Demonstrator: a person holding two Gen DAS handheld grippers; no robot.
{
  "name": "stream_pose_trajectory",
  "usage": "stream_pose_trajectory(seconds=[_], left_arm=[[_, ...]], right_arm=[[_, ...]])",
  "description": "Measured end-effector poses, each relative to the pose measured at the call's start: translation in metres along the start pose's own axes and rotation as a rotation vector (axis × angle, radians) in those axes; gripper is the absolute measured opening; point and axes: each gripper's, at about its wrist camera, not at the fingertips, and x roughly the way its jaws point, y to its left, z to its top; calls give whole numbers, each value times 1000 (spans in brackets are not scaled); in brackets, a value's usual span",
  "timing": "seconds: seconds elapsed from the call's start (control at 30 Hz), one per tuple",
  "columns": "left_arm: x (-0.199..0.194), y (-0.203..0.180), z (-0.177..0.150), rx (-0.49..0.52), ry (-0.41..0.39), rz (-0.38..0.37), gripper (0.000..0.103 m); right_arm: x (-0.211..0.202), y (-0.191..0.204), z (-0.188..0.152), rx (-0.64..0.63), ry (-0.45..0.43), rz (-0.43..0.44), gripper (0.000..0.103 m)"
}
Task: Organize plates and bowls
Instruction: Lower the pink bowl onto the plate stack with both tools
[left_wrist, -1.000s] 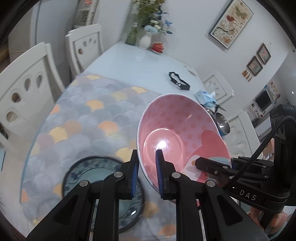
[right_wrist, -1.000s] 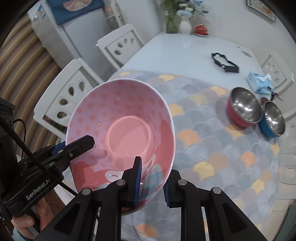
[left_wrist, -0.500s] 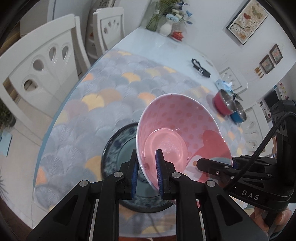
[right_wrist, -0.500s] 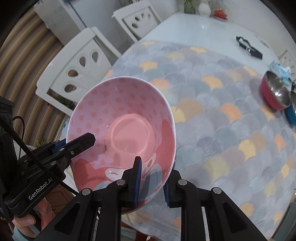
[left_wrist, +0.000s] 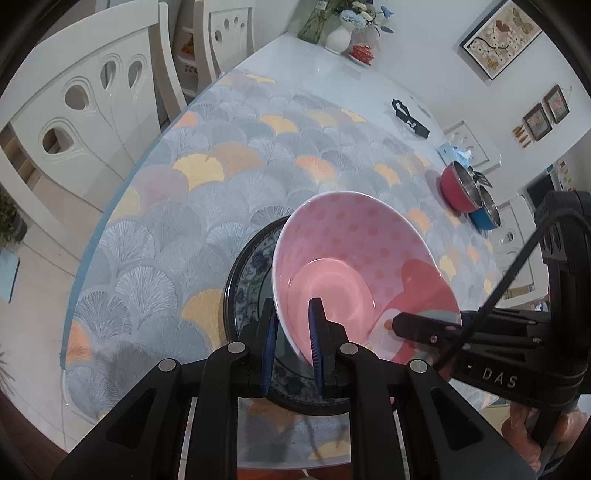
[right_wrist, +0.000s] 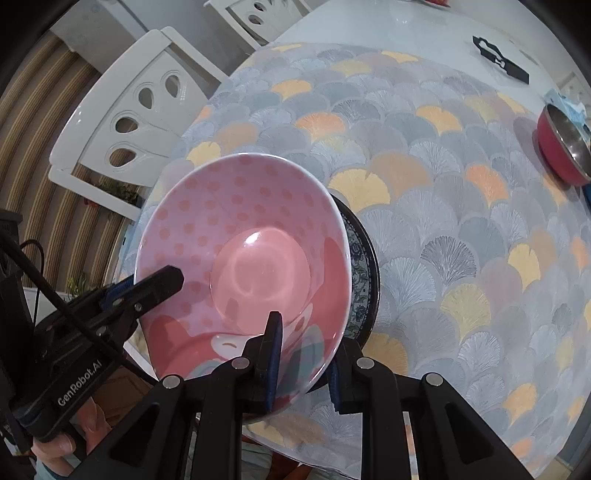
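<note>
A pink polka-dot bowl is held by both grippers over a dark blue patterned plate on the table. My left gripper is shut on the bowl's near rim, one finger inside and one outside. My right gripper is shut on the opposite rim; the bowl fills its view, and the plate shows just behind it. The right gripper shows in the left wrist view, the left one in the right wrist view. Most of the plate is hidden under the bowl.
A red metal bowl and a blue one sit at the table's far right. A black object, a tissue pack and a flower vase lie further back. White chairs stand along the left edge.
Both grippers have carried the pink bowl toward the dark plate and lower; the plate now lies directly under the bowl. Both grips are unchanged.
</note>
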Motion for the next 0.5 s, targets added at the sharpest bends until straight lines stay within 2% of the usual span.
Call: stream_pose_trajectory(seconds=[0.5], left_arm=[[3,10,1,1,22,-29,13]], right_arm=[[7,6,2,5,28,-13,22]])
